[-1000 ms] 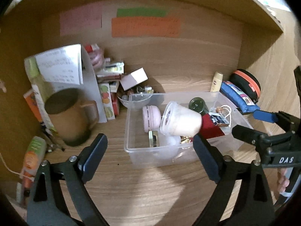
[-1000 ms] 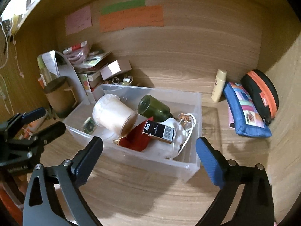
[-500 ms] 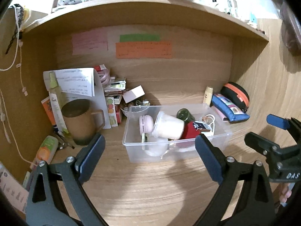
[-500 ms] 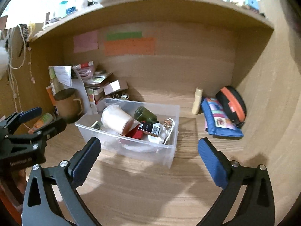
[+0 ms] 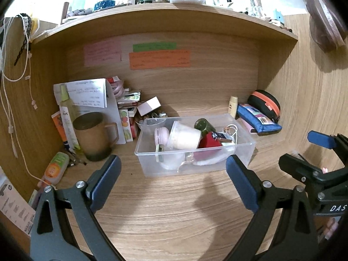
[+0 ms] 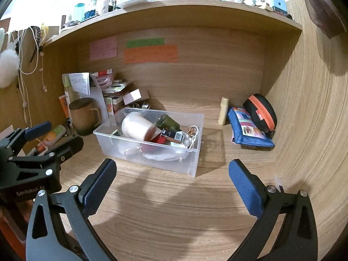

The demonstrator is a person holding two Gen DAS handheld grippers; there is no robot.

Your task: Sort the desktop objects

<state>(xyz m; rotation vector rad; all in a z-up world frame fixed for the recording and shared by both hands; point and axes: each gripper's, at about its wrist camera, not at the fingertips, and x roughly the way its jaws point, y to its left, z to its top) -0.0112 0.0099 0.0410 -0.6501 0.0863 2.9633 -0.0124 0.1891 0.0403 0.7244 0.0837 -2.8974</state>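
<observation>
Fingers on the left gripper and right gripper are spread wide and empty, both having backed well away from the filled clear bin mid-desk, which suggests sorting is finished.

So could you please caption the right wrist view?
Open right claw facing a clear bin of sorted desktop items.

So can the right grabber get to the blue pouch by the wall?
Probably yes. The right gripper is open and empty, and only bare desk lies between it and the blue pouch; the clear bin sits off to its left.
</observation>
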